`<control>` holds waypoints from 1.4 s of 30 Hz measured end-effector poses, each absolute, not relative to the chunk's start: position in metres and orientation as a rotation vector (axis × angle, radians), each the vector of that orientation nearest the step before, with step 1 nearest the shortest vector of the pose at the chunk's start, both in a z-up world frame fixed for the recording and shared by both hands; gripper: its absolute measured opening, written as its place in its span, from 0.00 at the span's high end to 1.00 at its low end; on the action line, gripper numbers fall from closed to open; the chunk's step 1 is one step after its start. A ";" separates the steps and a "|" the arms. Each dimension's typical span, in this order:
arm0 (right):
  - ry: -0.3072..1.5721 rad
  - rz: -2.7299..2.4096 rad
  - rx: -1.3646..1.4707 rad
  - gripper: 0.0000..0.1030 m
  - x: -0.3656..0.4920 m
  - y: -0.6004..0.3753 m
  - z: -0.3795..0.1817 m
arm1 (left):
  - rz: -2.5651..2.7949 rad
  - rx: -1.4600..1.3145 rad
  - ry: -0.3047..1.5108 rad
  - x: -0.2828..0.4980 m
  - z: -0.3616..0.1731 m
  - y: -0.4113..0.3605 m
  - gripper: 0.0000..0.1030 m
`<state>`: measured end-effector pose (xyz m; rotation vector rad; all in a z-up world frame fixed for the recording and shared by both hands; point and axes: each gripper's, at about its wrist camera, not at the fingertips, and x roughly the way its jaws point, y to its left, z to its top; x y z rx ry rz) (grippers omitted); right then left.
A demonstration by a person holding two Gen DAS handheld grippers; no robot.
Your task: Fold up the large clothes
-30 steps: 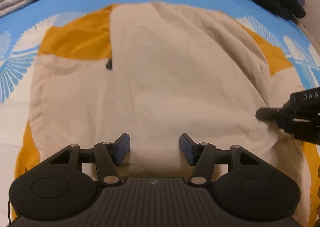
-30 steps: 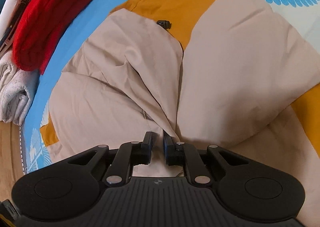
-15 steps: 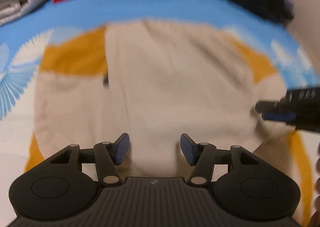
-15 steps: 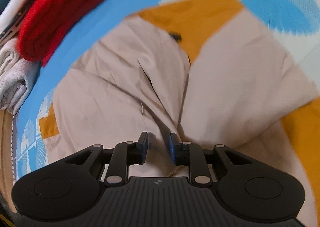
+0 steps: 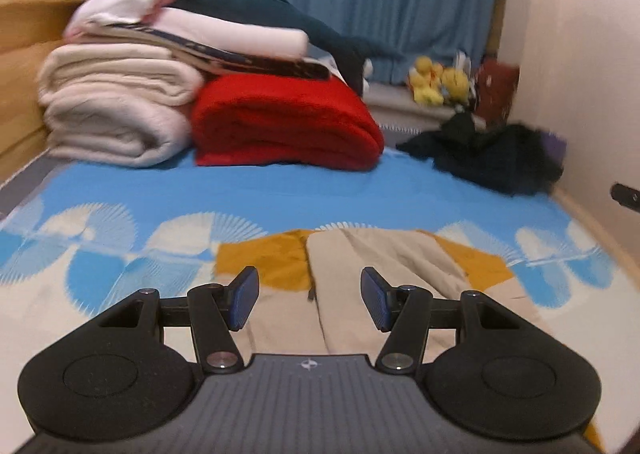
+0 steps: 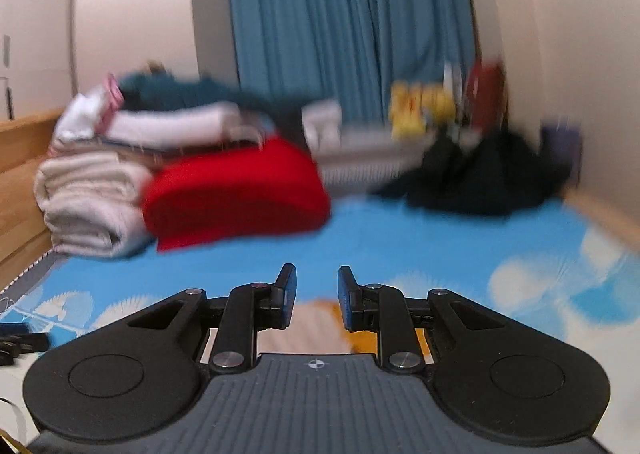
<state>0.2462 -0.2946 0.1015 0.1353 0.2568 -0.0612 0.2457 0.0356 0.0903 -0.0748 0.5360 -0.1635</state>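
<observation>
A beige and orange jacket point(image 5: 380, 262) lies folded on the blue patterned bed sheet point(image 5: 280, 193), low in the left wrist view. My left gripper point(image 5: 310, 300) hovers above its near part, open, with nothing between the blue pads. In the blurred right wrist view only a strip of the jacket point(image 6: 316, 318) shows, behind my right gripper point(image 6: 317, 294). Its jaws stand a small way apart and hold nothing. A black piece of the right gripper point(image 5: 626, 195) pokes in at the right edge of the left wrist view.
At the far end of the bed stand a rolled white blanket point(image 5: 116, 121), a folded red blanket point(image 5: 284, 125) and more folded clothes on top. A black heap of clothes point(image 5: 492, 157) lies at the right wall. Behind are a blue curtain point(image 5: 380, 1) and yellow plush toys point(image 5: 436, 83).
Both grippers rose off the jacket and tipped up towards the far end of the bed. The right gripper let go of the beige fold and its jaws parted.
</observation>
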 end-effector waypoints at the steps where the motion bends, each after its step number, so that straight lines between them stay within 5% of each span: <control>1: 0.224 -0.077 0.126 0.77 0.225 -0.296 0.109 | -0.159 -0.075 0.520 0.222 0.095 0.046 0.40; 6: 0.121 -0.139 0.133 0.77 0.112 -0.303 0.125 | -0.115 -0.106 0.506 0.113 0.088 0.083 0.44; 11: 0.039 -0.227 0.082 0.77 0.010 -0.307 0.113 | -0.061 -0.170 0.586 0.025 0.051 0.103 0.72; 13: 0.030 -0.270 0.066 0.77 -0.018 -0.308 0.099 | -0.029 -0.199 0.625 0.007 0.049 0.110 0.76; 23: 0.140 -0.333 0.109 0.77 -0.051 -0.331 0.049 | -0.012 -0.168 0.691 0.001 0.000 0.123 0.76; 33: 0.600 -0.365 0.306 0.77 0.041 -0.378 -0.047 | 0.121 -0.265 0.985 0.061 -0.062 0.145 0.73; 37: 0.749 -0.365 0.404 0.77 0.052 -0.386 -0.073 | 0.168 -0.314 1.056 0.070 -0.080 0.160 0.61; 42: 0.867 -0.369 0.485 0.74 0.048 -0.388 -0.106 | 0.182 -0.294 1.106 0.076 -0.093 0.161 0.60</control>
